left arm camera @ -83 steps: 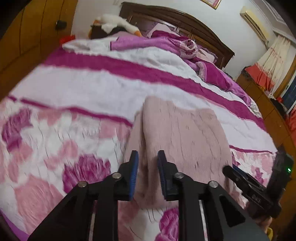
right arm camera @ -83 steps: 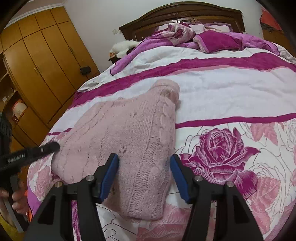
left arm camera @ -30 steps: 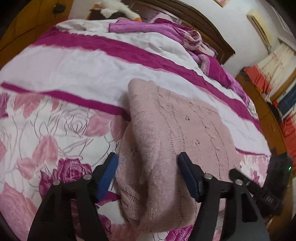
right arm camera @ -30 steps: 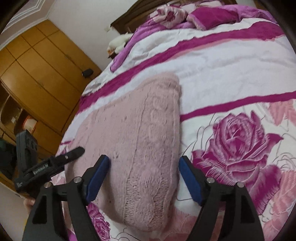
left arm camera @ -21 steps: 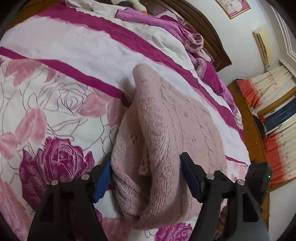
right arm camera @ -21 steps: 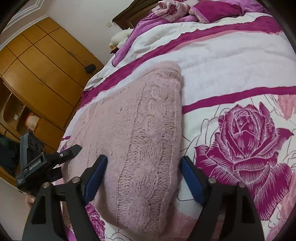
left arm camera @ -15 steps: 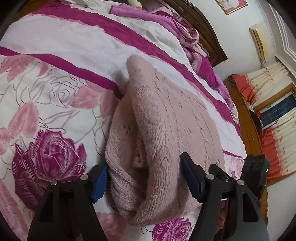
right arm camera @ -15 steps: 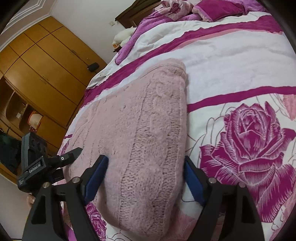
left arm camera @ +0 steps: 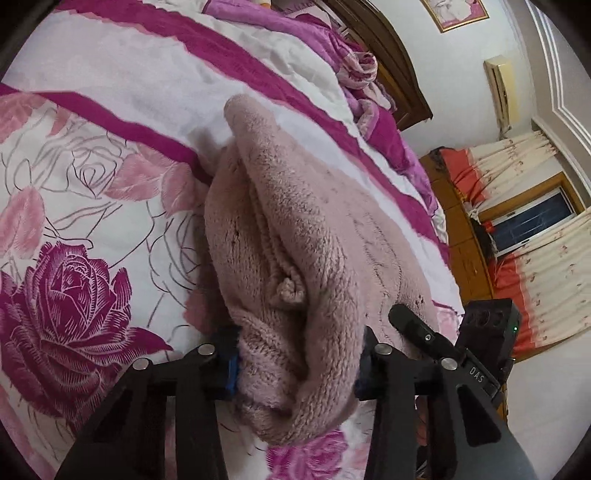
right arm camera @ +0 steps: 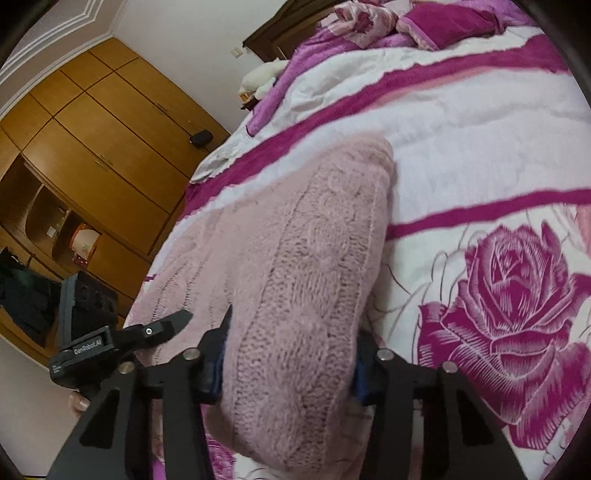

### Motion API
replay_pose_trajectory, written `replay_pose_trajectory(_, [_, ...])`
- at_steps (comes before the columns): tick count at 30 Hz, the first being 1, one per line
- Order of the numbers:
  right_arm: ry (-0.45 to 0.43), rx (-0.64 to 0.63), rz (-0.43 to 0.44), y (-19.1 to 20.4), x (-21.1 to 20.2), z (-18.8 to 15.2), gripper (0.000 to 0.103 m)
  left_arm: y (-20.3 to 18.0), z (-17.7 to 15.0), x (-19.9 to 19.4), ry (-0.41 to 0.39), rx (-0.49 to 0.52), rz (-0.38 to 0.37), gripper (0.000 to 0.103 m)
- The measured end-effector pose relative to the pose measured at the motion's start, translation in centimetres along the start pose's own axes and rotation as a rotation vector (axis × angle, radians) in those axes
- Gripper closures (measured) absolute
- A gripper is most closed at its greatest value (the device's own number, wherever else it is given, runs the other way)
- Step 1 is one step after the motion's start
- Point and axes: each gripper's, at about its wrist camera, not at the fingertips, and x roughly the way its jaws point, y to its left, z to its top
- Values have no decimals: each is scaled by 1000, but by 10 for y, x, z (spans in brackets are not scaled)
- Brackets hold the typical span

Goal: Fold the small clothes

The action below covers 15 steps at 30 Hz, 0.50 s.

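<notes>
A folded pale pink knit sweater (left arm camera: 295, 236) lies on the rose-print bedspread (left arm camera: 74, 295). In the left wrist view my left gripper (left arm camera: 295, 362) has its jaws around the sweater's near left edge, pinching a thick bundle of folded layers. In the right wrist view the sweater (right arm camera: 295, 258) shows its cable-knit side, and my right gripper (right arm camera: 288, 365) has its jaws closed around its near right edge. Each gripper shows in the other's view: the right one (left arm camera: 417, 328) and the left one (right arm camera: 155, 332).
The bed has magenta stripes, with rumpled purple bedding (right arm camera: 424, 29) and a dark wooden headboard (left arm camera: 388, 51) at the far end. A wooden wardrobe (right arm camera: 92, 147) stands on the left. Curtains and a window (left arm camera: 535, 221) are on the right.
Both grippers moved in over the sweater's near edge and their jaws narrowed from wide open onto the fabric. The near edge has bunched and lifted.
</notes>
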Motion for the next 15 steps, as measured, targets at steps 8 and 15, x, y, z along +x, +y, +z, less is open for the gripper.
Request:
replay_pose_trajectory(8, [-30, -7, 16, 27, -49, 7, 54, -37, -18, -23, -13, 9, -72, 86])
replay_pose_trajectory(15, [-20, -26, -63, 38, -118, -21, 54, -72, -65, -29, 30, 43, -135, 87])
